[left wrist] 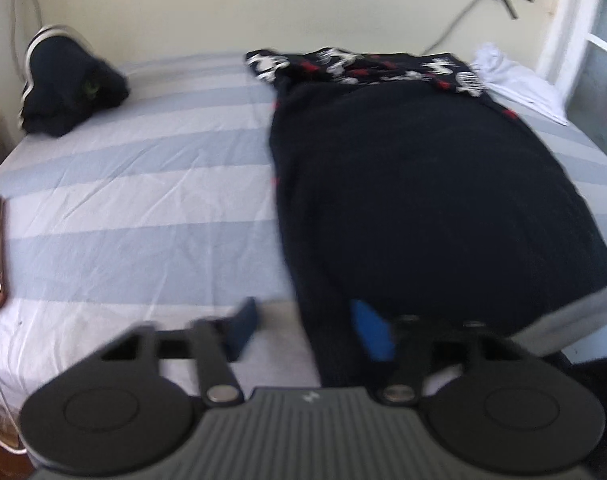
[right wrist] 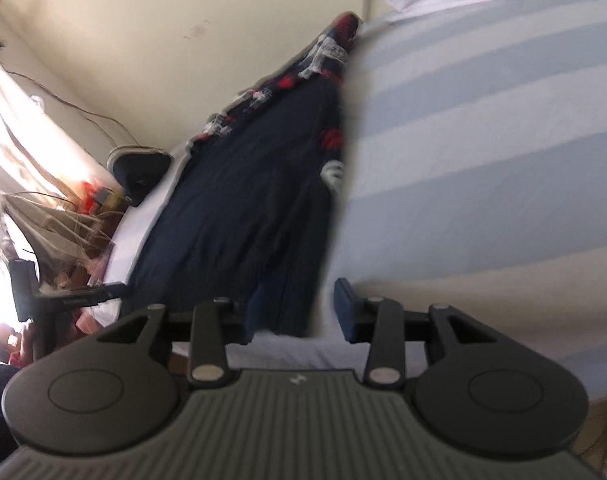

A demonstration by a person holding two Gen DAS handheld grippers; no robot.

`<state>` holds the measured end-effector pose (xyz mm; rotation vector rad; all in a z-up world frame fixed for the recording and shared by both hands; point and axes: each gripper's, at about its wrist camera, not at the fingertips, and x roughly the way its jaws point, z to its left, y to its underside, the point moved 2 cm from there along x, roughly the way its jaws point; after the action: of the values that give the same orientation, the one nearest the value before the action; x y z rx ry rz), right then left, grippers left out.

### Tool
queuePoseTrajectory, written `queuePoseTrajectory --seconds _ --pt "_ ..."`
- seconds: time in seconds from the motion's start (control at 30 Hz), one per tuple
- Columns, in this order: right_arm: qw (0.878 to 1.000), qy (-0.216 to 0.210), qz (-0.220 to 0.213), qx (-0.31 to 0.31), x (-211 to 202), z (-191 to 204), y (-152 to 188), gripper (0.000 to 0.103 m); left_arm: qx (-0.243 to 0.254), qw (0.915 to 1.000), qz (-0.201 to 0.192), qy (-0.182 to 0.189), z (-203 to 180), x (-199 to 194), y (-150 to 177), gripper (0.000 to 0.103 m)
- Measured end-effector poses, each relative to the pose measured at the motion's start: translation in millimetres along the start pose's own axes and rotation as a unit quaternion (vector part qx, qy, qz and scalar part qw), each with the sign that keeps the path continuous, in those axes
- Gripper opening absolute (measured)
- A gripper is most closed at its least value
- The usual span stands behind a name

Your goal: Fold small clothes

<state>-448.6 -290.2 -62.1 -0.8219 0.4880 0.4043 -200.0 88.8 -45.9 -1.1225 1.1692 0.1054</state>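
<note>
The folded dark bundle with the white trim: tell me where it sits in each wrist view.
Left wrist: the dark bundle lies far left on the striped bed, against the wall.
Right wrist: it shows small, left of centre, at the bed's far edge.
Shared landmark: the black patterned garment spread on the bed.

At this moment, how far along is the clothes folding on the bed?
Done: one dark garment sits folded at the far corner of the striped bed. In hand: the dark patterned garment lies doubled lengthwise; the left gripper and right gripper straddle its near edge, jaws apart, no clear grip. Left: its crosswise folds, and a white cloth beyond.
</note>
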Motion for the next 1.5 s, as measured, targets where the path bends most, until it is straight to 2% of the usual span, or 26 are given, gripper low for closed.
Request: queuePoseTrajectory --seconds 0.03,0.07,0.1,0.23,0.37,0.47,0.5,0.57,0.6,0.63,0.67,0.7,0.73,0.8,0.97,1.07,1.1,1.13,1.17,1.2,1.23,1.3,1.37,1.4,1.47,1.5 --pt "1.000 -0.008 0.002 -0.005 4 3 1 0.035 0.001 1.0000 -0.002 0.008 -3 -1 0 0.012" --pt "1.000 -0.011 0.012 -0.013 13 8 0 0.011 0.000 0.9999 -0.003 0.010 -5 -3 -1 0.010" --pt "0.999 -0.009 0.025 -0.025 20 12 1 0.008 -0.003 0.9999 -0.004 0.011 -5 -4 -3 0.009" --pt "0.998 -0.011 0.007 -0.054 13 24 -10 0.008 -0.065 0.9965 -0.022 0.048 20 -13 -21 0.008" --pt "0.997 -0.026 -0.064 -0.045 -7 26 -52 0.007 -0.132 0.9855 -0.065 0.085 46 -19 -64 0.008" --pt "0.992 -0.029 -0.112 -0.050 0 28 -97 0.007 -0.163 0.9760 -0.104 0.099 63 -6 -125 0.008" --pt "0.990 -0.027 -0.129 -0.050 10 31 -116 0.007 -0.180 0.9723 -0.115 0.096 68 4 -146 0.012" --pt "0.987 -0.014 -0.159 -0.036 38 29 -154 0.008 -0.199 0.9681 -0.137 0.065 75 28 -182 0.033" --pt "0.983 0.008 -0.179 -0.036 55 27 -170 0.010 -0.205 0.9686 -0.138 0.032 77 41 -196 0.052" --pt "0.975 0.059 -0.207 -0.047 71 23 -184 0.018 -0.214 0.9686 -0.127 0.009 79 50 -200 0.053" --pt "0.969 0.114 -0.215 -0.053 85 19 -191 0.042 -0.218 0.9691 -0.115 0.009 81 56 -200 0.053" --pt "0.967 0.150 -0.199 -0.049 94 12 -194 0.049 -0.210 0.9709 -0.112 0.031 81 58 -194 0.055" --pt "0.972 0.147 -0.180 -0.043 99 5 -190 0.049 -0.193 0.9737 -0.113 0.041 81 58 -185 0.061" --pt "0.981 0.099 -0.163 -0.045 95 -4 -170 0.049 -0.170 0.9791 -0.112 0.011 80 61 -170 0.069" --pt "0.985 0.107 -0.129 -0.050 103 -13 -137 0.051 -0.133 0.9886 -0.069 -0.006 72 99 -173 0.068" --pt "0.986 0.098 -0.129 -0.041 117 -9 -145 0.052 -0.081 0.9942 -0.064 -0.031 50 117 -179 0.055" --pt "0.986 0.095 -0.128 -0.042 119 -8 -154 0.052 -0.057 0.9957 -0.059 -0.042 40 125 -181 0.028" --pt "0.987 0.094 -0.123 -0.048 126 -7 -157 0.049 -0.037 0.9968 -0.050 -0.051 33 132 -182 0.012" --pt "0.987 0.097 -0.113 -0.057 132 -4 -159 0.021 -0.025 0.9967 -0.046 -0.062 27 137 -181 0.011" --pt "0.987 0.104 -0.103 -0.071 136 -1 -158 0.009 -0.008 0.9955 -0.054 -0.078 23 137 -178 0.011" --pt "0.985 0.114 -0.105 -0.081 139 1 -157 0.010 0.002 0.9945 -0.059 -0.087 21 135 -175 0.011" --pt "0.978 0.131 -0.124 -0.104 139 6 -155 0.009 -0.011 0.9927 -0.072 -0.096 29 125 -169 0.011" --pt "0.973 0.150 -0.141 -0.109 139 3 -155 0.009 -0.061 0.9919 -0.084 -0.074 45 121 -162 0.011" --pt "0.975 0.147 -0.139 -0.095 139 -2 -156 0.009 -0.087 0.9896 -0.093 -0.066 53 120 -156 0.015" --pt "0.979 0.131 -0.138 -0.073 138 -10 -159 0.015 -0.136 0.9822 -0.115 -0.061 64 126 -146 0.039" --pt "0.980 0.131 -0.135 -0.064 138 -13 -160 0.018 -0.150 0.9781 -0.131 -0.060 66 127 -141 0.043"
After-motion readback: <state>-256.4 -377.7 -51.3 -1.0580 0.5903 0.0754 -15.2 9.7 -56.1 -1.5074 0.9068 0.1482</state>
